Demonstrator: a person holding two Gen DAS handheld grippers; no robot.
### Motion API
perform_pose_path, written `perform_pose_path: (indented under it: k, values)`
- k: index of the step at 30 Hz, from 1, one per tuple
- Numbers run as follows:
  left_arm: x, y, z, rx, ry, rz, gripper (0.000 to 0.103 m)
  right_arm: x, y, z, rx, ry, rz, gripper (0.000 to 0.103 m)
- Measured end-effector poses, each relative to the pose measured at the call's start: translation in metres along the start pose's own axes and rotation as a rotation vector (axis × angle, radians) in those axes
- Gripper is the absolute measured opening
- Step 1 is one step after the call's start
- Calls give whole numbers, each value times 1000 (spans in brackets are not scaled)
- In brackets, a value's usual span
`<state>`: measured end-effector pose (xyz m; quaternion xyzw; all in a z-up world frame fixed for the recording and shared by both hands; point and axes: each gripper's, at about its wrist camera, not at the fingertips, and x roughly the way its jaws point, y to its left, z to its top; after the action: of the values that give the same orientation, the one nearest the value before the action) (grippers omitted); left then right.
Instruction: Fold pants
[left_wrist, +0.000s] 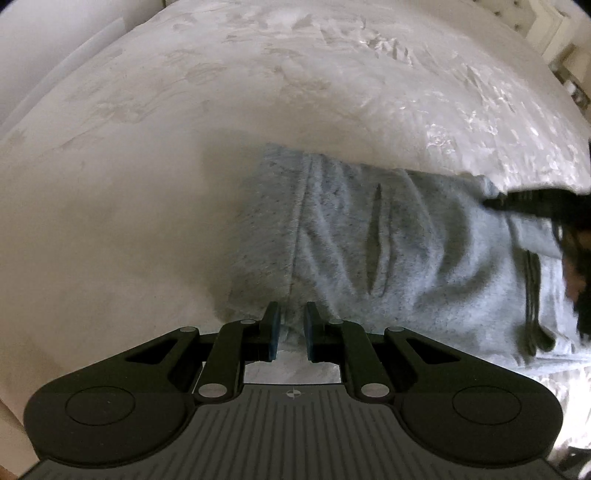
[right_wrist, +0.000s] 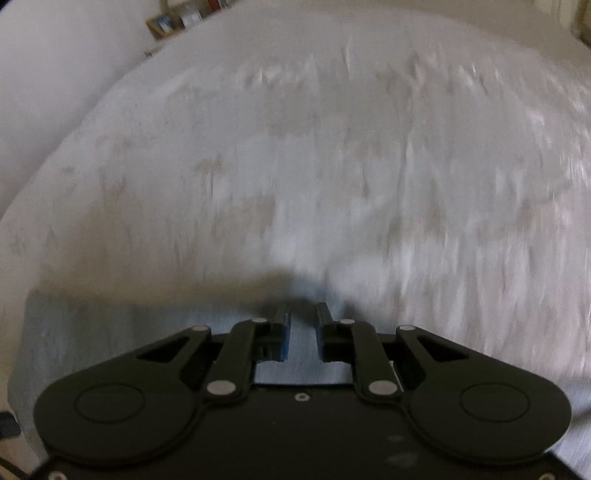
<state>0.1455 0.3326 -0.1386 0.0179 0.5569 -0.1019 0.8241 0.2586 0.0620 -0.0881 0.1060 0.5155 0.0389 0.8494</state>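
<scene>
- Left gripper (left_wrist: 291, 326): two fingers with blue pads, a narrow gap between them. Grey fabric fills the gap, so it appears to pinch the near edge of the pants (left_wrist: 388, 240) at a seam.
- Right gripper (right_wrist: 303, 328): fingers likewise narrowly apart, with pale grey cloth (right_wrist: 110, 332) under and between them. Heavy motion blur; cannot tell whether it grips the cloth or only hovers over it.
- Left wrist view alone shows the garment clearly: one pair of heather-grey sweatpants lying bunched on the bed (left_wrist: 147, 184), with one slit pocket opening near the middle and dark stripes down the side at the right.
- The same view catches the right gripper's black tip (left_wrist: 517, 203) at the pants' far right edge, touching the fabric, with part of the holder's hand (left_wrist: 576, 280) behind it.
- Right wrist view shows only a strip of the grey cloth along its lower left; the rest is the bed's white textured cover (right_wrist: 332, 166).
- Surroundings: a shelf with small items (right_wrist: 177, 20) at top left of the right view, too blurred to identify.
- Count: two grippers, one pair of pants.
</scene>
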Motion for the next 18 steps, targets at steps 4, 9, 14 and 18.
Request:
perform_pose_path:
  k: [4,9,14,18]
  values:
    - [-3,9,-3,-21,-15,-7,13,-11,10,-38,47,45,21,16]
    - [-2,24,1,-60,-31,-75,14,-35,26,-80,74,91,54,19]
    - [1,39,17,-79,-68,-113,53,-56,41,-109,63,126,73,22]
    - [9,52,29,-81,-61,-149,78,-67,49,-117,55,134,79,22]
